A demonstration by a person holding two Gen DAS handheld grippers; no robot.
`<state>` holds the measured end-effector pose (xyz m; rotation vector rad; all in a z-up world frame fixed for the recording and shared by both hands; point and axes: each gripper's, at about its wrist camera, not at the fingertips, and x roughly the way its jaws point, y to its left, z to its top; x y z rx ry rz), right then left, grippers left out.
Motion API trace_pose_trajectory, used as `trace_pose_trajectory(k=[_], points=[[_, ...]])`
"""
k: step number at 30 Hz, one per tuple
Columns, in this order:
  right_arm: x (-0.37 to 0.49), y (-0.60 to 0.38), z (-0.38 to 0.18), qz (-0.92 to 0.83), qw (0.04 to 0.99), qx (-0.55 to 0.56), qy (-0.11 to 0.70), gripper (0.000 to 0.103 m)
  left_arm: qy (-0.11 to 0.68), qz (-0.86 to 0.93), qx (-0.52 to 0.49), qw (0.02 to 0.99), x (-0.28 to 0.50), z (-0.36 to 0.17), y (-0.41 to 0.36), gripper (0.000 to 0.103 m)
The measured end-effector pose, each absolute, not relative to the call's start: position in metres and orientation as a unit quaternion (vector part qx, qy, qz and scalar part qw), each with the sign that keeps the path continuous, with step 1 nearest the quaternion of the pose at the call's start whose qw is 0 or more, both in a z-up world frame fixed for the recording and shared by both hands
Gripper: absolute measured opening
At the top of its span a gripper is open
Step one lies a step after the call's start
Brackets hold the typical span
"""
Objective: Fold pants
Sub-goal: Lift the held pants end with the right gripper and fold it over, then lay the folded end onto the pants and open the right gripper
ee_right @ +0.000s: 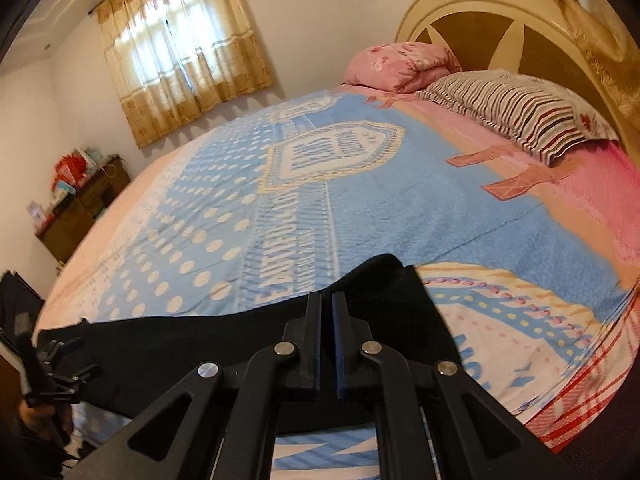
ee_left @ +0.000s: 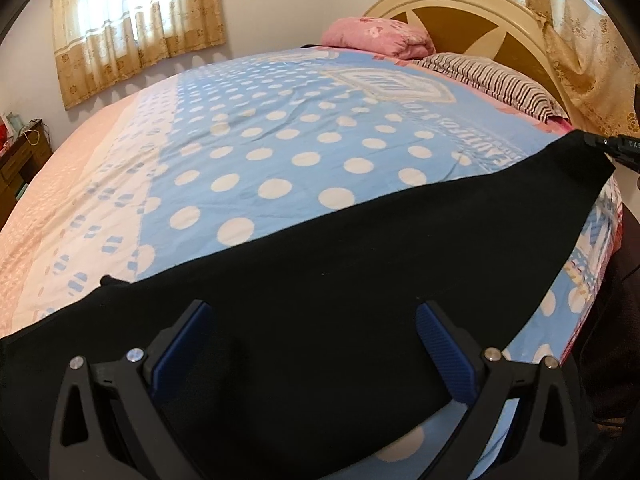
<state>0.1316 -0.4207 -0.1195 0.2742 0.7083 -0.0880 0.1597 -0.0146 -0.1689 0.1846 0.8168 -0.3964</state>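
Note:
Black pants (ee_left: 360,272) lie stretched across the near side of the bed's blue polka-dot cover (ee_left: 280,140). My left gripper (ee_left: 316,320) is open, its blue pads (ee_left: 444,348) wide apart above the cloth. My right gripper (ee_right: 326,300) is shut on one end of the pants (ee_right: 224,344), which bunch up past its fingers. In the left wrist view the right gripper (ee_left: 612,148) shows at the far right, at the end of the pants. In the right wrist view the left gripper (ee_right: 52,368) shows at the far left.
A striped pillow (ee_right: 516,112) and a pink folded quilt (ee_right: 400,66) lie at the cream and brown headboard (ee_right: 500,12). A wooden cabinet (ee_right: 84,208) with clutter stands by the far wall under a curtained window (ee_right: 184,56).

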Motion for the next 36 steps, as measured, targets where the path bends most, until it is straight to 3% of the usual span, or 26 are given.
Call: trace_pose_trajectory(k=[3,5,6,10,17,22,23,24,25,30,36], points=[[0.136,-0.444,-0.135,-0.074,0.912,0.148,0.375,0.007,0.396,-0.192,0.085,0.894,0.159,-0.171,-0.014,0.103],[0.133,-0.461,-0.143,-0.089,0.905,0.159,0.386,0.021,0.398,-0.190,0.084,0.893,0.159,-0.173,-0.013,0.103],[0.130,-0.472,-0.148,-0.084,0.899,0.177,0.392,0.034,0.400,-0.189,0.083,0.893,0.159,-0.173,-0.012,0.103],[0.116,-0.499,-0.157,-0.075,0.886,0.211,0.406,0.037,0.405,-0.184,0.078,0.892,0.160,-0.176,-0.009,0.103],[0.120,-0.524,-0.170,0.005,0.867,0.286,0.408,0.037,0.416,-0.179,0.079,0.888,0.161,-0.181,-0.012,0.103],[0.148,-0.514,-0.172,0.028,0.862,0.279,0.422,0.036,0.416,-0.183,0.089,0.886,0.158,-0.182,-0.022,0.103],[0.151,-0.511,-0.172,0.025,0.863,0.270,0.426,0.033,0.415,-0.183,0.090,0.886,0.157,-0.181,-0.023,0.103],[0.154,-0.507,-0.173,0.023,0.862,0.262,0.432,0.019,0.414,-0.184,0.091,0.887,0.156,-0.180,-0.024,0.103],[0.155,-0.504,-0.173,0.027,0.861,0.265,0.433,0.013,0.413,-0.184,0.091,0.887,0.156,-0.179,-0.023,0.103],[0.142,-0.488,-0.153,0.026,0.877,0.271,0.396,0.011,0.408,-0.178,0.079,0.892,0.156,-0.174,-0.015,0.103],[0.137,-0.417,-0.107,0.014,0.910,0.178,0.375,0.011,0.405,-0.175,0.065,0.895,0.157,-0.172,-0.007,0.103]])
